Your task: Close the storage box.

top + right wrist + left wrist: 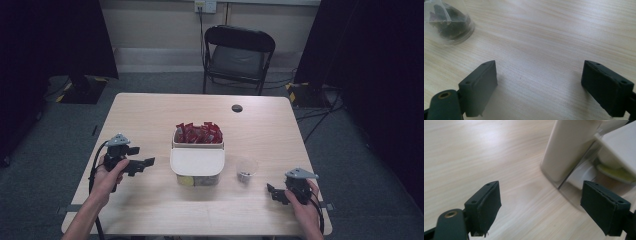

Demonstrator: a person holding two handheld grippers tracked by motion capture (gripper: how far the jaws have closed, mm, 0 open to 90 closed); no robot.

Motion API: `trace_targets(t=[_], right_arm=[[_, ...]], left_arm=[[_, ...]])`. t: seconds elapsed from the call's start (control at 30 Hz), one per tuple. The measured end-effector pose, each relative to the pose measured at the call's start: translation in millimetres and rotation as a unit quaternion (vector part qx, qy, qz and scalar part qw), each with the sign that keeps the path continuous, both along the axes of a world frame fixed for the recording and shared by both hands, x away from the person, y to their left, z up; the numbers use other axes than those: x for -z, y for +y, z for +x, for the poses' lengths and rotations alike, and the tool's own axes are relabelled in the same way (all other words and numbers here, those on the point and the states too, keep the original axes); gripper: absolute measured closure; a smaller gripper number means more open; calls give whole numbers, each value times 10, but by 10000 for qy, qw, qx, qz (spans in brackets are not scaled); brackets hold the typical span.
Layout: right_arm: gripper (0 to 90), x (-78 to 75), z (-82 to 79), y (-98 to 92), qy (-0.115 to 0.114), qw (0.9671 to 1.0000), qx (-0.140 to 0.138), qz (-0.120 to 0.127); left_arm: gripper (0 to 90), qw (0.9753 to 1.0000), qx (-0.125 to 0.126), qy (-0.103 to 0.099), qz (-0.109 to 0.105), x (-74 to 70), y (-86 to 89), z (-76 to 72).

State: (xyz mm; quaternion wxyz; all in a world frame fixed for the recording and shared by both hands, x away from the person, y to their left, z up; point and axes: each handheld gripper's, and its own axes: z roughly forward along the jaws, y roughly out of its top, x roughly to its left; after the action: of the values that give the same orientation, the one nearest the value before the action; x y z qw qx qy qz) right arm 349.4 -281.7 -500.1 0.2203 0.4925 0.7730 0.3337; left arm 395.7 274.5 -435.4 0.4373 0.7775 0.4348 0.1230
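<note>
At the near right of the table, your right tongs are hovering released, gripping nothing, jaws spread wide over bare wood. Just beyond them and a little left, the clear cup with a dark tea bag in it is sitting apart from the jaws; in the right gripper view it is lying at the far left, cup well off your line. It is looking light and thin-walled, so if you are swinging in from the side, one jaw is likely clipping it and tipping it over, and squeezing hard is risking a crumpled wall.

At the near left, your left tongs are also released and holding nothing, pointing right toward the white box in the middle. In the left gripper view the box is standing just ahead, right of centre. Its lid is sitting shifted toward you, so nudging it is risking sliding it off. Farther back, red packets are standing in its open far half.
</note>
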Motion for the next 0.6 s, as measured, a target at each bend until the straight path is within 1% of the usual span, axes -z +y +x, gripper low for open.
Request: trace_targets(t=[0.03, 0.07, 0.13, 0.17, 0.2, 0.23, 0.27, 0.3, 0.37, 0.47, 0.5, 0.57, 0.6], right_arm=[[128, 0, 0, 0, 1, 10000, 1, 2], [128, 0, -1, 0, 1, 10000, 3, 1], [128, 0, 0, 0, 0, 10000, 2, 1], [128, 0, 0, 0, 1, 10000, 1, 1], [128, 0, 0, 0, 1, 10000, 1, 1], [128, 0, 0, 0, 0, 10000, 1, 0], [128, 0, 0, 0, 0, 10000, 1, 0], [128, 0, -1, 0, 0, 10000, 1, 1], [128, 0, -1, 0, 2, 10000, 4, 0], [128, 0, -1, 0, 0, 10000, 3, 1], [128, 0, -1, 0, 1, 10000, 5, 0], [128, 0, -1, 0, 1, 10000, 3, 0], [128, 0, -1, 0, 1, 10000, 5, 0]], left_arm=[[163, 9999, -46, 22, 110, 44, 46, -26], [163, 9999, -78, 35, 135, 65, 76, -36], [163, 9998, -115, 63, 149, 81, 109, -46], [162, 9996, -244, 72, 119, 124, 158, -62], [161, 9996, -244, 72, 119, 124, 158, -62], [161, 9993, -287, 155, 186, 166, 199, -66], [160, 9993, -287, 155, 186, 166, 199, -66], [160, 9990, -339, 171, 233, 190, 210, -66], [161, 9988, -405, 178, 223, 231, 228, -64], [161, 9977, -482, 259, 400, 322, 224, -59], [160, 9973, -458, 325, 481, 354, 224, -51], [160, 9966, -487, 376, 547, 412, 217, -41], [160, 9957, -510, 398, 662, 445, 206, -27]])
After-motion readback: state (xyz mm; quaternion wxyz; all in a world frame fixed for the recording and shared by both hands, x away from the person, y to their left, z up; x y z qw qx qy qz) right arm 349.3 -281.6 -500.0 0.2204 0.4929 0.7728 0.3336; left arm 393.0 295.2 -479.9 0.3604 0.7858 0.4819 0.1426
